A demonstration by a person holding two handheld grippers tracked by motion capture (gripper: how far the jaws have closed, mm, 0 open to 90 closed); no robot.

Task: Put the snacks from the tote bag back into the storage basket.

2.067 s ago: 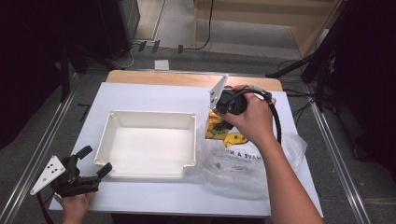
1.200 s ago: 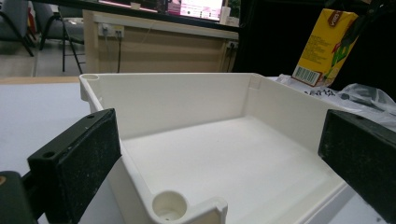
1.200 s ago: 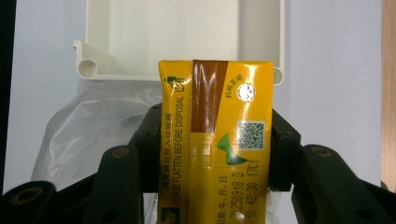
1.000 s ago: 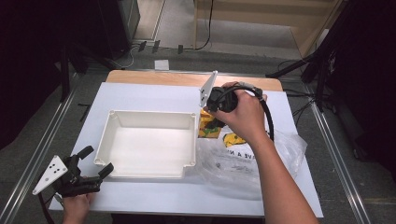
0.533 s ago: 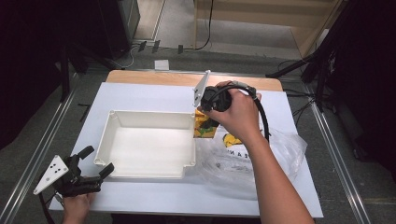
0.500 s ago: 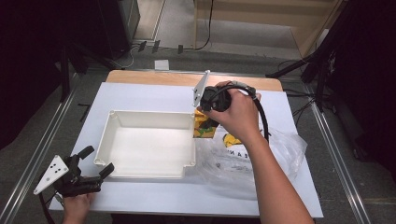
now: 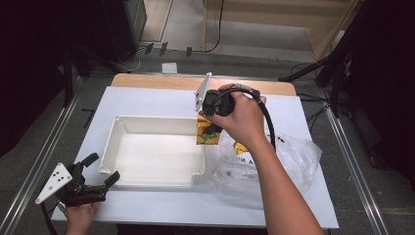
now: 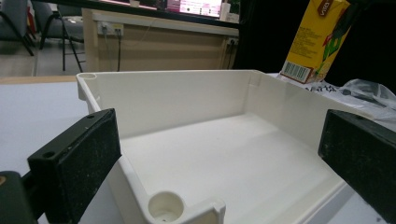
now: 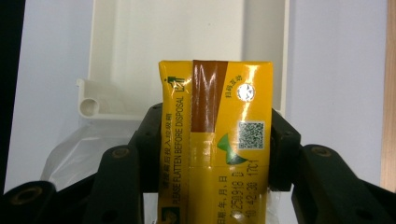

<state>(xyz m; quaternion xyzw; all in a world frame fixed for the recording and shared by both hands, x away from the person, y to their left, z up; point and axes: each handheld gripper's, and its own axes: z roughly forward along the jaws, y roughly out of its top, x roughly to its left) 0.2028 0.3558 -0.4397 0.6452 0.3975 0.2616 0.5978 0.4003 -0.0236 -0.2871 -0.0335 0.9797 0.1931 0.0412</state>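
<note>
My right claw (image 7: 208, 123), clenched on the yellow carton (image 7: 204, 131), has carried it from the plastic bag (image 7: 274, 161) to the white tray's (image 7: 147, 122) right rim for dropping in.

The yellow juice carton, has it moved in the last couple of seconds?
Yes. In the high view the juice carton, held by the right gripper, has shifted left, from over the plastic bag to the white tray's right edge.

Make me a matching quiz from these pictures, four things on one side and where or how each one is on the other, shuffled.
Things:
1. drink carton
2. white tray
3. plastic bag
4. left gripper

States:
A. crumpled on the table, right of the tray
B. open, holding nothing
C. clamped in the right gripper
D. empty, in the middle of the table

Pairs: 1-C, 2-D, 3-A, 4-B
</note>
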